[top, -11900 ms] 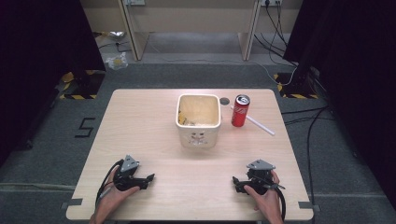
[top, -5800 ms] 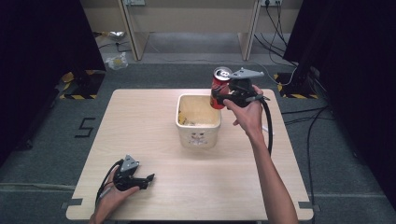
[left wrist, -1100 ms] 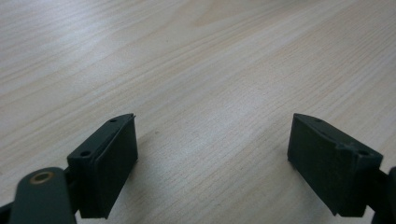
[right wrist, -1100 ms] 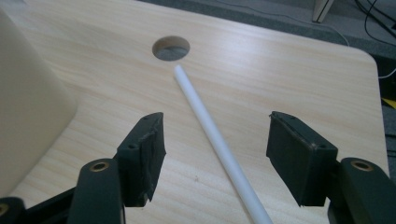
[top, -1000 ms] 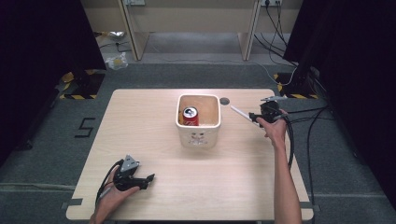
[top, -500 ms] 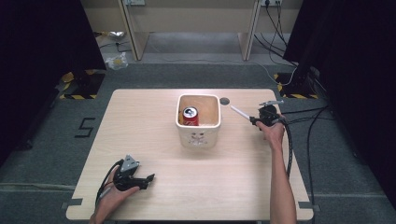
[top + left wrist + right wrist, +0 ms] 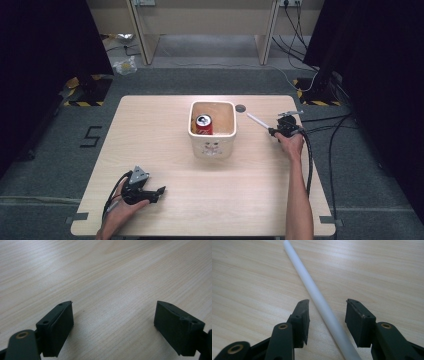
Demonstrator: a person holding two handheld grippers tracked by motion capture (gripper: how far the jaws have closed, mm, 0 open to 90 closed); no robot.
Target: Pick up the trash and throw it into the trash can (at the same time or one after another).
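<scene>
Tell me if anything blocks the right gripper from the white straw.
Nothing visible does. The right gripper already straddles the straw, which lies flat on the table. Its jaws have just been closing, and bare gaps remain between each pad and the straw.

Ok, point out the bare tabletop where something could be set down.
Free: the pale wooden table left of the cream square bin, and the front middle. Crowded: the bin's right, where the right hand-held gripper straddles the white plastic straw.
</scene>
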